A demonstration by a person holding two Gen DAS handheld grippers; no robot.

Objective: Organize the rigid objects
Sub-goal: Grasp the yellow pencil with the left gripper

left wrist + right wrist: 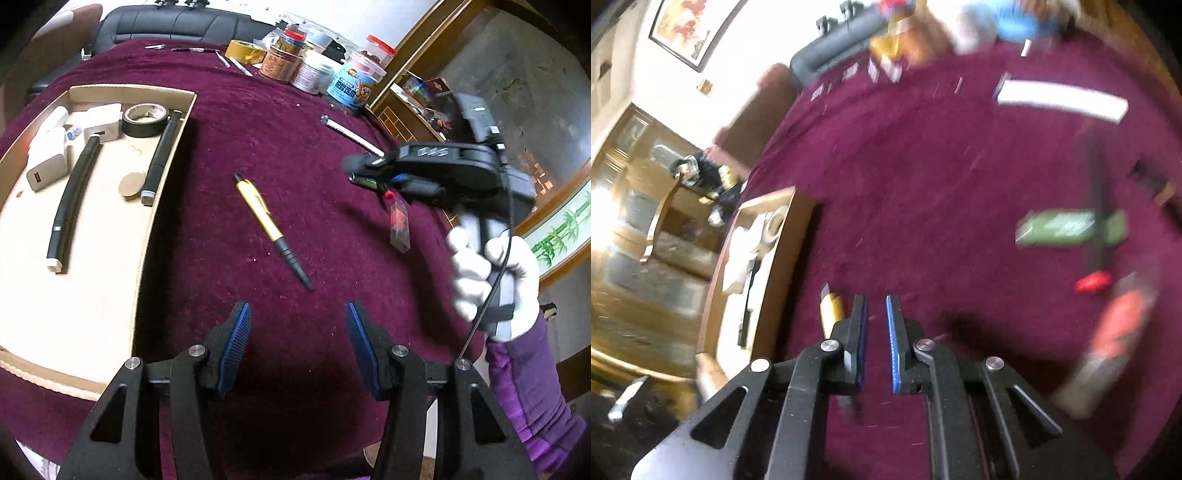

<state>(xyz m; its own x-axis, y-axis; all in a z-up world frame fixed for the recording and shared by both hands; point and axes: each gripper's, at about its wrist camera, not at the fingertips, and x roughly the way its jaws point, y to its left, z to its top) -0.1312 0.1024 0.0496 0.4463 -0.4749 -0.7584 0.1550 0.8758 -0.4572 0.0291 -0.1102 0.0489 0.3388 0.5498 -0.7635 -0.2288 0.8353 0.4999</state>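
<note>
A yellow and black pen [271,229] lies on the maroon cloth ahead of my left gripper [299,314], which is open and empty above the cloth. My right gripper [360,173] hovers at the right over the cloth; in its own blurred view [876,301] the pads stand a narrow gap apart with nothing between them. The pen's yellow end [831,310] shows just left of its fingers. A white tube [351,134] lies further back. A clear packet with red inside [399,225] hangs under the right gripper.
A cardboard tray [147,229] at the left holds white chargers, black tape, black markers and a cap. Jars, tubs and yellow tape [245,51] stand at the back. A green box [1067,227] and red bits lie right in the blurred right wrist view.
</note>
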